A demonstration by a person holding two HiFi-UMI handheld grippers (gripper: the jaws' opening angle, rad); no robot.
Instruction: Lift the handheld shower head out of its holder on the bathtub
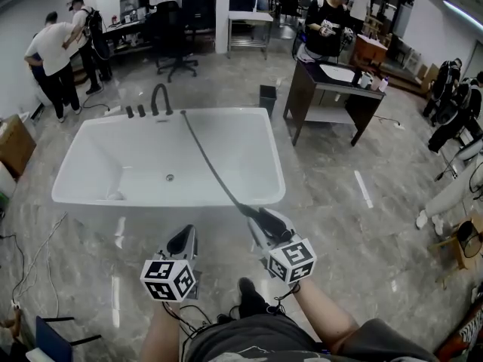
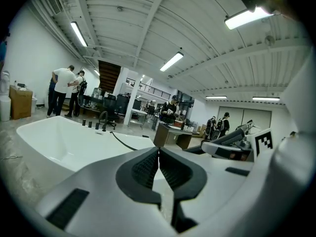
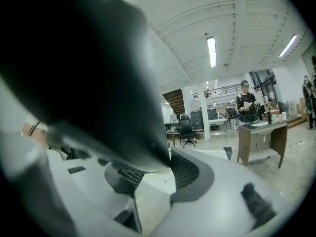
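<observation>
The room is a wide workshop hall with a grey marbled floor (image 1: pixel 362 247), white walls and strip lights on a ribbed ceiling. People (image 1: pixel 56 59) stand at desks at the far left, and another person (image 1: pixel 324 29) stands behind a dark table (image 1: pixel 302 89) that carries a white basin (image 1: pixel 337 72). A black office chair (image 1: pixel 173 40) stands farther back, and a cardboard box (image 1: pixel 15 145) sits at the left edge.

A white freestanding bathtub (image 1: pixel 151 200) stands in the middle of the floor. Its inside shows a small round drain (image 1: pixel 170 177). On its far rim stand a black curved faucet (image 1: pixel 160 99) and short black knobs (image 1: pixel 135 111).

A black hose (image 1: pixel 215 168) runs from that far rim across the tub to its near right corner. There the right gripper (image 1: pixel 263 219) clamps the dark shower head (image 1: pixel 256 213), just past the near rim and well apart from the fittings.

The left gripper (image 1: pixel 183 236) hangs beside it over the floor, its ribbed pads pressed together with nothing between them.

Each gripper carries a cube (image 1: pixel 168 279) printed with black-and-white square markers.
</observation>
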